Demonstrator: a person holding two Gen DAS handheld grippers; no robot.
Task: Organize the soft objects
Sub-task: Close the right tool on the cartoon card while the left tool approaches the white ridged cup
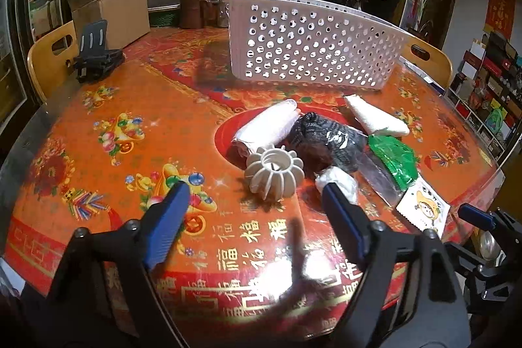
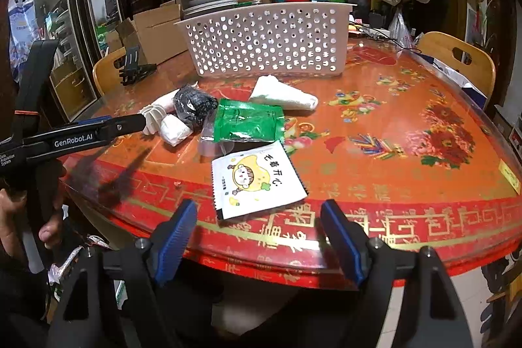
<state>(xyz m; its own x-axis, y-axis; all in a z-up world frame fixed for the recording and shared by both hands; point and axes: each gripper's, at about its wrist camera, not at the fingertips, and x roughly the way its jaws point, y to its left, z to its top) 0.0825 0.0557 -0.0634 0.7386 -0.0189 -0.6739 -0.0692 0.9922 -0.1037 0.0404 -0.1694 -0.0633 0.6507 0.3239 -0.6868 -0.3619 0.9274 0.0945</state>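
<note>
Hiding part of the white wrapped bundle (image 1: 336,181), the left claw (image 1: 254,198) is hovering spread just short of the ribbed white ball (image 1: 274,170). The right claw (image 2: 259,214) is hanging spread at the bench (image 2: 407,185) edge, nearest the cartoon packet (image 2: 257,180).

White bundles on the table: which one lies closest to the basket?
The folded white cloth, right of the black knit item; the other white bundles lie farther from the basket.
</note>
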